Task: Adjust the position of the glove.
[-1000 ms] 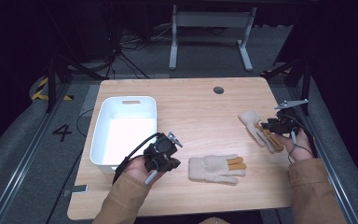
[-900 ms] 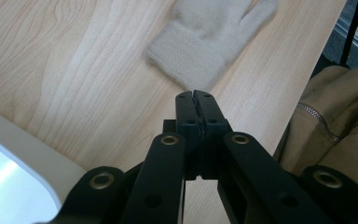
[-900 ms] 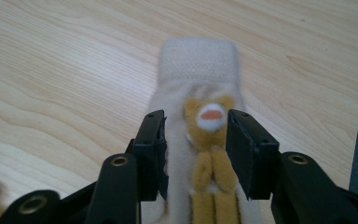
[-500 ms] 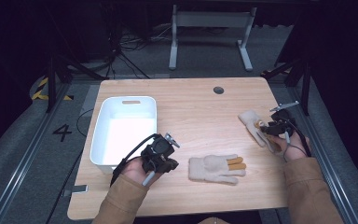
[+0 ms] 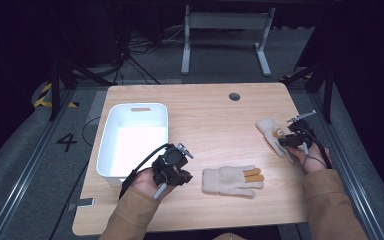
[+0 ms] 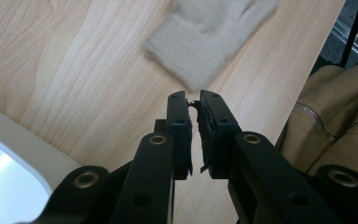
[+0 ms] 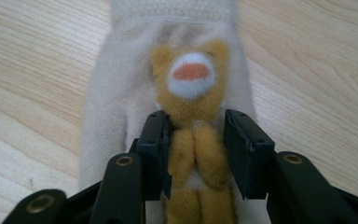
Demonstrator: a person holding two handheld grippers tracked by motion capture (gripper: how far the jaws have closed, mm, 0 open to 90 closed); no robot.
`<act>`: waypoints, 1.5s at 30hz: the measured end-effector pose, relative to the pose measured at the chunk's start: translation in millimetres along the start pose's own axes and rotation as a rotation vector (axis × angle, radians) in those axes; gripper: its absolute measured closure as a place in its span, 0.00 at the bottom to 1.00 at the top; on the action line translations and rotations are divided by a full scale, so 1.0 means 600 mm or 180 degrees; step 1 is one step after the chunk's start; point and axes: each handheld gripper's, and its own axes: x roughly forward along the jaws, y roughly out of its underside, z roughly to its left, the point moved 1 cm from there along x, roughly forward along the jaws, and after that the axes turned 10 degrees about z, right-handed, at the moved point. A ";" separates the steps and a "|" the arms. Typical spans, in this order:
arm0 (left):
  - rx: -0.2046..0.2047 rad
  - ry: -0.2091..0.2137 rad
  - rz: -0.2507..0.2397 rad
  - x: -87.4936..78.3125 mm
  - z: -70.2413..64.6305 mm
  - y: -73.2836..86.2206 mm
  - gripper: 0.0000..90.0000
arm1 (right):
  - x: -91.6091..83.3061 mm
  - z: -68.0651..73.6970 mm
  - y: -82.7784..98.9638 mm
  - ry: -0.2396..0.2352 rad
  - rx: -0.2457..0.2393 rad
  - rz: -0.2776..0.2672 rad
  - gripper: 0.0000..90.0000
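Observation:
A cream glove with orange fingers lies flat near the table's front, its cuff toward my left gripper. That gripper rests a short way left of the cuff. Its jaws have just been opening and stand a narrow slit apart with nothing between them. A second cream glove with an orange bear face lies at the right edge. My right gripper is down on it. Its jaws have just been closing, and the pads now press the glove's orange fingers from both sides.
A white tray stands at the table's left, just behind my left hand. A round cable hole sits near the far edge. The table's right edge runs close beside my right hand. A tan sleeve lies beside the left gripper.
My right gripper has sunk onto the right-hand glove and narrowed its jaws around the orange fingers. The left hand and the front glove have stayed where they were.

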 end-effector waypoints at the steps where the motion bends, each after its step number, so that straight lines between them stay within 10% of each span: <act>1: 0.0002 -0.0004 -0.0002 0.000 0.000 0.000 0.92 | 0.000 0.000 0.000 0.0000 0.0000 0.0000 0.68; 14: 0.0008 -0.0022 -0.0022 -0.001 0.000 0.000 0.91 | -0.005 0.007 -0.002 0.0095 -0.0082 0.0014 0.85; 45: 0.0071 0.0011 -0.0043 -0.003 -0.001 -0.011 0.85 | -0.141 0.032 0.002 -0.0102 -0.0465 -0.0431 0.87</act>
